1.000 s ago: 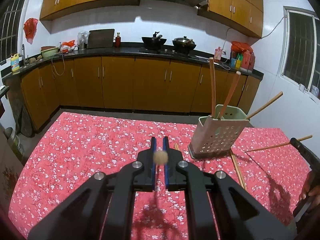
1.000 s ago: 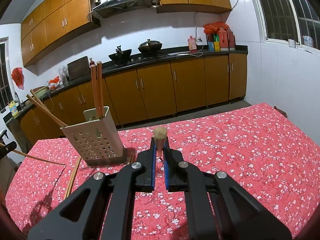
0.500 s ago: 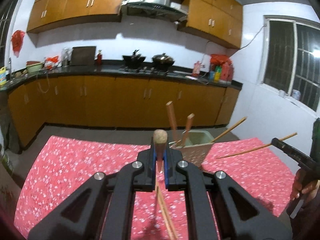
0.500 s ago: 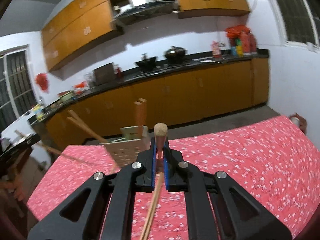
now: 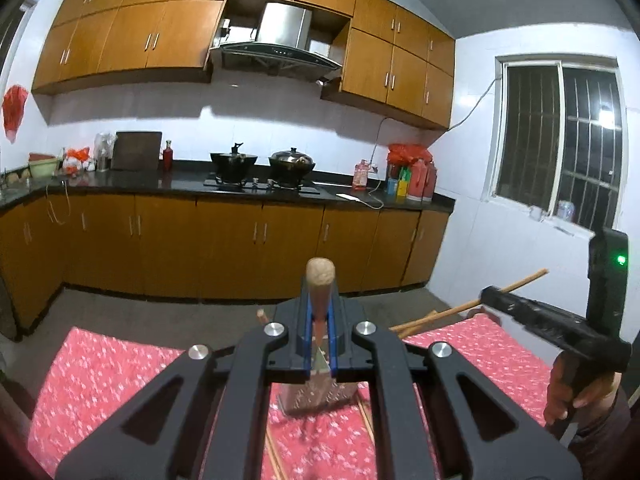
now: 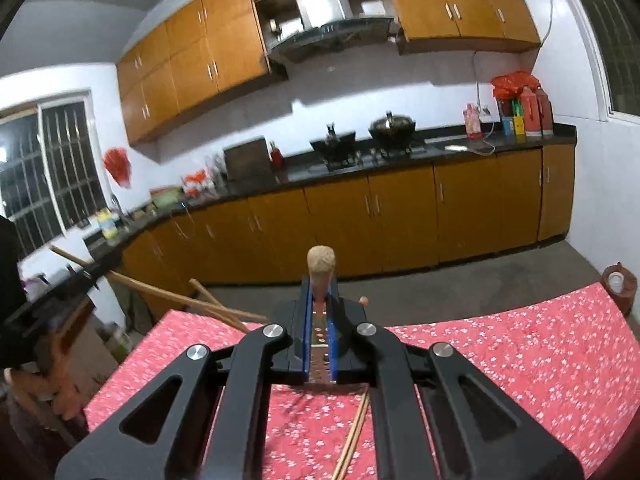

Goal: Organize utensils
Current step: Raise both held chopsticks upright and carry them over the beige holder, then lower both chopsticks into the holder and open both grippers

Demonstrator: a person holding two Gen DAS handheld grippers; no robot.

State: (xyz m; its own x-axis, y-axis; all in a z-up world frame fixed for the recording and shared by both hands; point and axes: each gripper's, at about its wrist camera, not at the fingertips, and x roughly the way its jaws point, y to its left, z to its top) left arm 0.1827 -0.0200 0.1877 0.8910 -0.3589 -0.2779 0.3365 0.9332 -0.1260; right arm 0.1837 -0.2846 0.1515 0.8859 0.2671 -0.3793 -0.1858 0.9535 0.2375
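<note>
both tongs point(image 5: 320, 312) point(image 6: 320, 308) each clamped on a chopstick point(image 5: 320, 280) point(image 6: 321, 270), above holder point(image 5: 316, 396) near table edge point(image 5: 120, 342)

A home kitchen is shown. Orange-brown wooden cabinets point(image 5: 224, 236) are fitted under a dark counter point(image 5: 180, 182), with matching wall cupboards point(image 5: 132, 36) above. A steel hood point(image 5: 280, 44) is mounted over a gas hob point(image 5: 260, 185), on which a wok point(image 5: 234, 160) and a lidded pot point(image 5: 292, 162) are set. A barred window point(image 5: 560, 140) and a table under a red floral cloth point(image 6: 500, 368) are also seen.
</note>
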